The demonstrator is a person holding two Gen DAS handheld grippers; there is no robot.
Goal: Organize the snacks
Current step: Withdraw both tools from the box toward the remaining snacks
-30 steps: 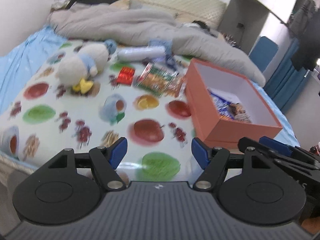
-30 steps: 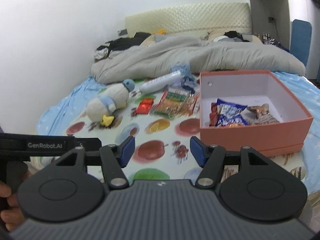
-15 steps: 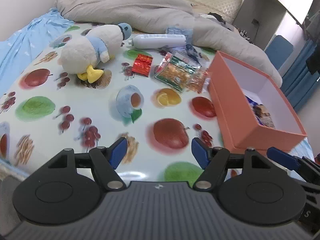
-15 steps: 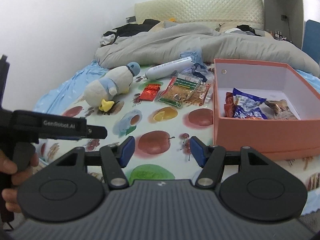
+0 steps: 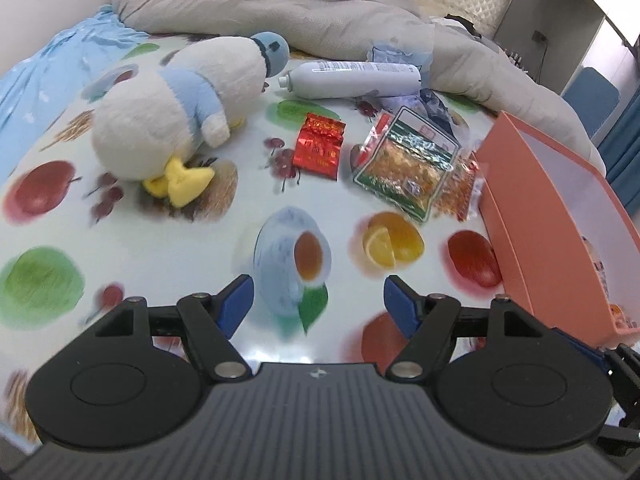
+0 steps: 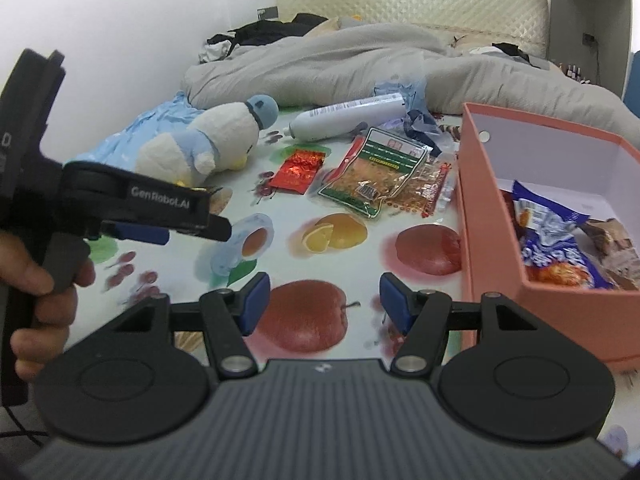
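A bed covered with a fruit-patterned sheet, seen from two handheld grippers that hover low over its near edge. The left gripper has its blue-tipped fingers spread wide apart and holds nothing. The right gripper is likewise spread wide and empty. In the right wrist view the left gripper appears from the side at the far left, gripped by a hand around its black handle.

On the right side of the bed stands an open orange box with a white inside. It holds a blue snack packet with orange and white print, lying toward the near wall, and a brown packet beside it toward the right. The far half of the box floor is bare white.

Outside the box, still on the sheet, lie three snacks. A clear green-edged bag of golden snack pieces sits just left of the box. A smaller clear bag with red trim is tucked partly under it, touching or nearly touching the box wall. A shiny red packet lies apart, further left.

Behind the snacks rests a white spray bottle on its side, a white and pale blue plush duck, and a rumpled grey duvet.
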